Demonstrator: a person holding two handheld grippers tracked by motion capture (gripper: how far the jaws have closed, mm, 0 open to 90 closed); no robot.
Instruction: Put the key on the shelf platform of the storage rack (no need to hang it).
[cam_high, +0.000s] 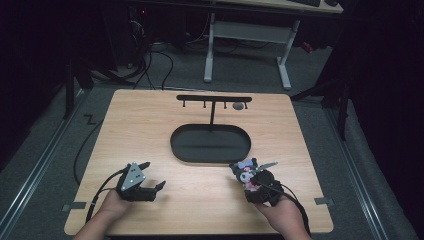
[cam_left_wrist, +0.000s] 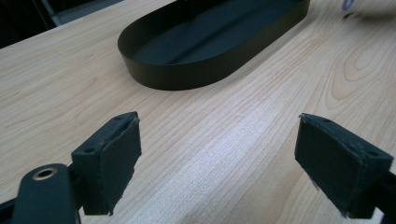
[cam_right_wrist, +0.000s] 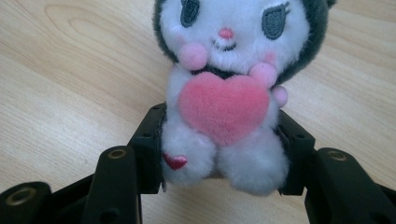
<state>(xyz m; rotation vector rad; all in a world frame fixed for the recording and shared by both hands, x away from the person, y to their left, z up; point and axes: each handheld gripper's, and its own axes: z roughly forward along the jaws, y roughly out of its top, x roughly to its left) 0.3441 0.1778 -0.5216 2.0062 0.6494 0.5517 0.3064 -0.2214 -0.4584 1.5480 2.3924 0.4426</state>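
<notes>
A small plush toy (cam_right_wrist: 229, 93), white-faced with a dark hood and a pink heart on its chest, lies on the wooden table (cam_high: 150, 130) at the front right. My right gripper (cam_right_wrist: 224, 158) is shut on the toy's lower body, the pads pressing its sides. From above, the plush toy (cam_high: 243, 172) sits just ahead of my right gripper (cam_high: 250, 184). Near the front left, my left gripper (cam_high: 152, 176) rests low over the table, jaws wide apart with bare wood between them. Its pads (cam_left_wrist: 112, 158) frame the black oval tray (cam_left_wrist: 196, 70) beyond.
A black oval tray (cam_high: 210, 155) sits mid-table with a black T-shaped hook stand (cam_high: 214, 100) rising from it. A small grey item (cam_high: 238, 106) hangs from the stand's right end. Desk legs and cables stand on the floor behind the table.
</notes>
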